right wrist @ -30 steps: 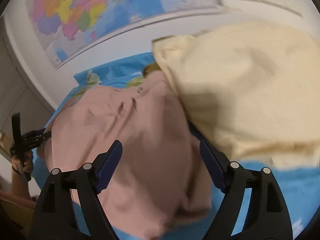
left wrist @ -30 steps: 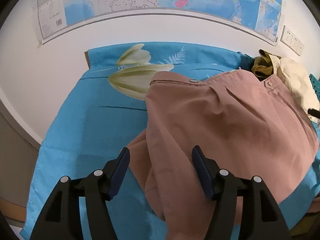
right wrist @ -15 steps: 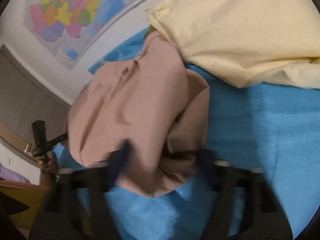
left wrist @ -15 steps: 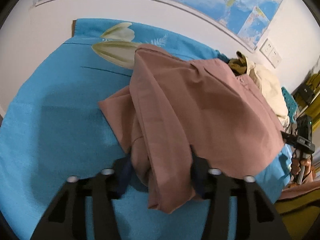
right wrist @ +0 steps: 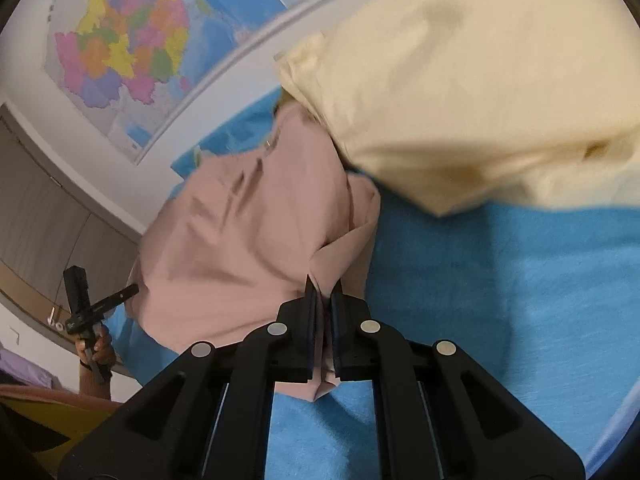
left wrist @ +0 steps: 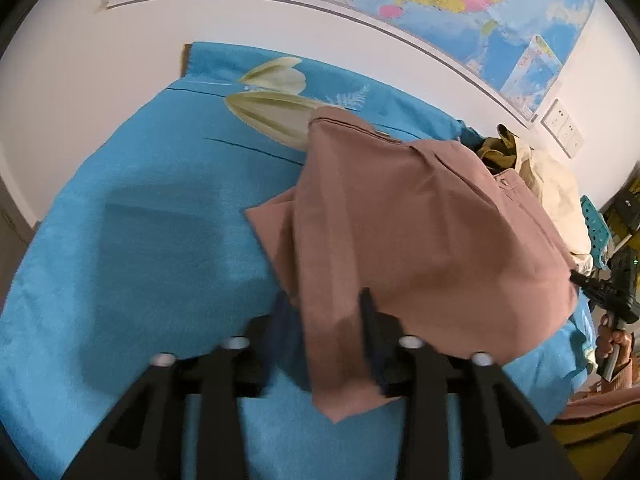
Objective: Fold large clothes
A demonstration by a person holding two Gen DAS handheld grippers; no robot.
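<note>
I am reaching my left gripper (left wrist: 324,312) in low over the blue sheet (left wrist: 140,248), and the near corner of the pink trousers (left wrist: 420,240) is lying between its two fingers (left wrist: 370,332). The fingers are blurred and standing a little apart on either side of that fold; I cannot tell whether they are actually squeezing the cloth or only bracketing it. Beyond the tips, the trousers are spreading up and to the right across the sheet, with the waistband at the far end, just beside a dark olive garment (left wrist: 496,148) and a cream garment (left wrist: 556,196). The sheet's printed pale flower (left wrist: 276,112) is showing at the trousers' far left edge.

With my right gripper (right wrist: 324,320) I am pinching a fold of the same pink trousers (right wrist: 248,232): the jaws are pressed nearly together with the fabric sandwiched between them and a bit poking out below. The rest is lying ahead and to the left, and the cream garment (right wrist: 480,88) is bulking to the right, overlapping the trousers' far end.

A coloured wall map (right wrist: 132,44) is hanging behind; its lettering is too small and blurred for me to read.
</note>
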